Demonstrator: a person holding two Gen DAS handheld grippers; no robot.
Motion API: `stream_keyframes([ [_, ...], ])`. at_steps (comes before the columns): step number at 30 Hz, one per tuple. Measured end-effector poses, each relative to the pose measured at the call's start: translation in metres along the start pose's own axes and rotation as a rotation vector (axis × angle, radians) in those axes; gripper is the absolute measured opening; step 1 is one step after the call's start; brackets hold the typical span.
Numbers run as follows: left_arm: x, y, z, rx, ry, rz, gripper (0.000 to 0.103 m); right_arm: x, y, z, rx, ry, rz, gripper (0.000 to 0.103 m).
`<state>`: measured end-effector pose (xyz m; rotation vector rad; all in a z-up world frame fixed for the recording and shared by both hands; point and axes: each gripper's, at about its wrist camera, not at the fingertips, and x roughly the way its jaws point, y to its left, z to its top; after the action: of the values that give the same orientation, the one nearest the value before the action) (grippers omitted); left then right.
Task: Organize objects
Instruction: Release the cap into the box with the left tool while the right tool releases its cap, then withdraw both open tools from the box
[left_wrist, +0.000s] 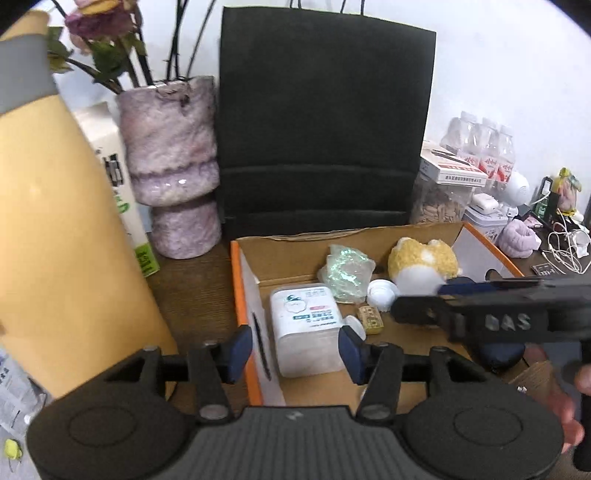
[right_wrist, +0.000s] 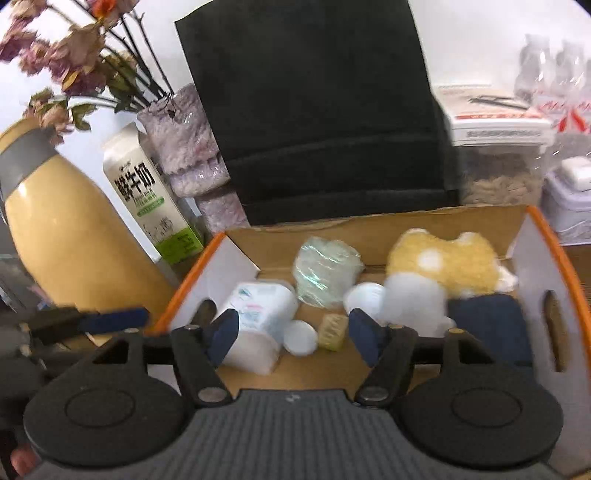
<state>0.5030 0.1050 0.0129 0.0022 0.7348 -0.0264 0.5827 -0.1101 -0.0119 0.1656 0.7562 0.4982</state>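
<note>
An orange-edged cardboard box (left_wrist: 242, 295) (right_wrist: 554, 251) holds a white plastic container (left_wrist: 308, 328) (right_wrist: 256, 321), a crinkled clear bag (left_wrist: 347, 273) (right_wrist: 325, 271), a yellow and white plush toy (left_wrist: 424, 264) (right_wrist: 443, 269), a white cap (left_wrist: 380, 293) (right_wrist: 364, 299), a small yellow block (left_wrist: 371, 319) (right_wrist: 332, 330) and a dark blue item (right_wrist: 487, 328). My left gripper (left_wrist: 295, 349) is open and empty above the box's left wall and the container. My right gripper (right_wrist: 295, 338) is open and empty over the box; it shows side-on in the left wrist view (left_wrist: 480, 314).
A yellow thermos (left_wrist: 62, 229) (right_wrist: 62, 225), a milk carton (right_wrist: 147, 195) and a purple vase (left_wrist: 173, 162) stand left of the box. A black paper bag (left_wrist: 321, 122) stands behind it. Bottles (left_wrist: 484, 147), jars, boxes and cables crowd the right.
</note>
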Motion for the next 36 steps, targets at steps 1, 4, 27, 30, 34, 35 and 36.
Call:
stream_keyframes([
  [1,-0.006,0.0,-0.001,-0.003,-0.004,0.005,0.05,-0.005,0.0,-0.002,-0.011,0.007,-0.009,0.068],
  [4,-0.029,-0.004,-0.007,0.019,-0.023,0.003,0.051,-0.028,0.003,-0.009,-0.049,0.0,-0.021,0.07],
  [27,-0.285,-0.07,-0.278,-0.031,-0.213,-0.015,0.097,-0.353,0.021,-0.317,-0.056,-0.168,-0.096,0.103],
  [30,-0.278,-0.073,-0.271,-0.042,-0.2,0.022,0.097,-0.349,0.024,-0.316,-0.099,-0.15,-0.159,0.103],
  [34,-0.27,-0.072,-0.27,-0.041,-0.206,-0.01,0.097,-0.345,0.025,-0.313,-0.097,-0.177,-0.165,0.103],
  [35,-0.268,-0.072,-0.27,-0.033,-0.201,-0.012,0.097,-0.342,0.026,-0.311,-0.097,-0.183,-0.16,0.103],
  [36,-0.265,-0.073,-0.27,-0.027,-0.195,-0.01,0.097,-0.339,0.026,-0.312,-0.1,-0.184,-0.158,0.103],
])
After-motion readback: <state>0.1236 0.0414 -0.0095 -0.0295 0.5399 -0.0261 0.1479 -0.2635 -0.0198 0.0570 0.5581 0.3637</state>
